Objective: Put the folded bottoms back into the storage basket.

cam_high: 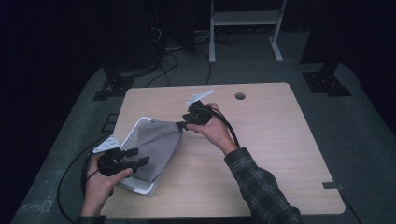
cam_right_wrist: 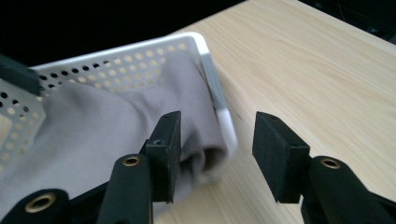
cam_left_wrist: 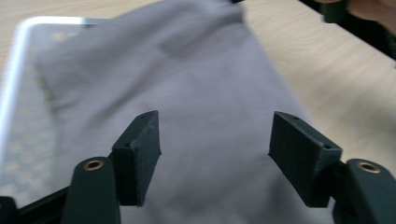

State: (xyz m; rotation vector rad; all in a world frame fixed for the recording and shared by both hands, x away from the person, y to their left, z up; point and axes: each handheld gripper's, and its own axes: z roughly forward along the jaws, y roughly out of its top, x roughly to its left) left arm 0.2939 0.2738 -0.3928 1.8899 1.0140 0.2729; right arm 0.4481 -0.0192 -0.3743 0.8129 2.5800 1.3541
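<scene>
Both sets of tongs stand released with nothing between the pads: the left tongs [cam_high: 138, 156] sit at the near end of the grey cloth [cam_high: 158, 147], the right tongs [cam_high: 181, 124] at its far corner. The cloth lies draped in the white perforated basket [cam_high: 140, 187], spilling over the rim toward the worktop [cam_high: 271, 149], its long axis running from one set of tongs to the other. In the left gripper view the cloth [cam_left_wrist: 187, 93] spreads straight ahead and below the jaws; in the right gripper view its bunched edge [cam_right_wrist: 140, 126] lies just left of the gap. Each hand seems equally near, so either could regrasp its own end.
</scene>
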